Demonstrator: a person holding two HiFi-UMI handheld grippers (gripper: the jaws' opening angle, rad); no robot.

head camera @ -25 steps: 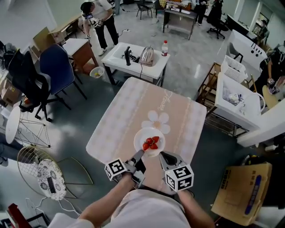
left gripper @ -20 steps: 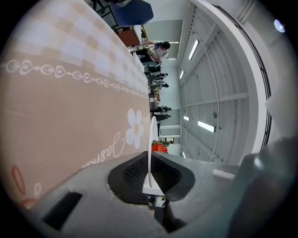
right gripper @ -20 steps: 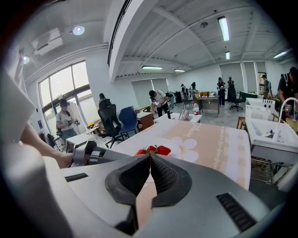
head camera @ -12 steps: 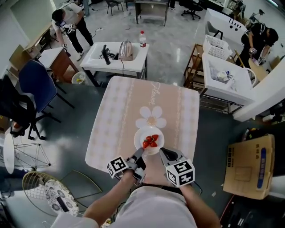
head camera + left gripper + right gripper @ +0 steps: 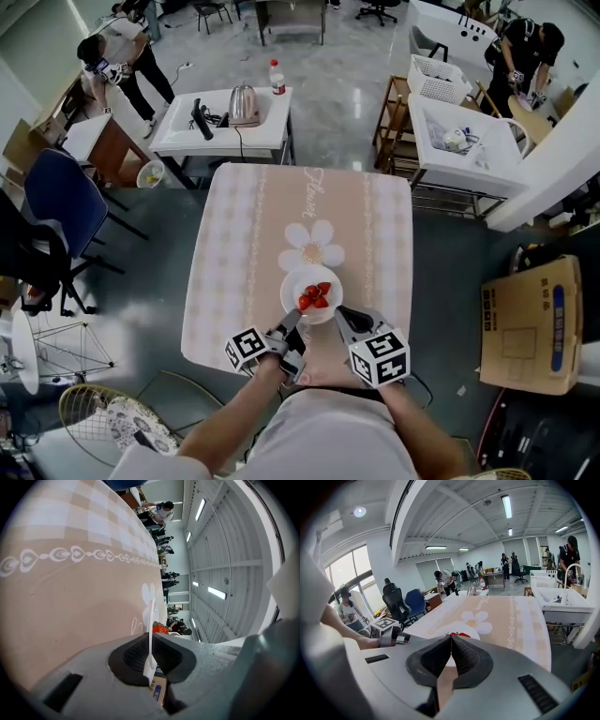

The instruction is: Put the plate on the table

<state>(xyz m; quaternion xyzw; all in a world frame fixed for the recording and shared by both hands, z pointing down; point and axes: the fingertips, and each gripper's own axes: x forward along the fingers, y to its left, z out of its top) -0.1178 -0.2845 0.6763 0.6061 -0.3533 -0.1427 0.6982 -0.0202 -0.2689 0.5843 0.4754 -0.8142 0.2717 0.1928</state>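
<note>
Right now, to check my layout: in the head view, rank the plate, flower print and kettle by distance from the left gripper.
1. plate, clamped by the left gripper.
2. flower print, just beyond the plate.
3. kettle, far ahead, slightly left.

Grey floor [image 5: 347, 103], blue chair [image 5: 66, 192], white side table [image 5: 267, 136] with kettle [image 5: 244, 104], cardboard box [image 5: 525, 323].
</note>
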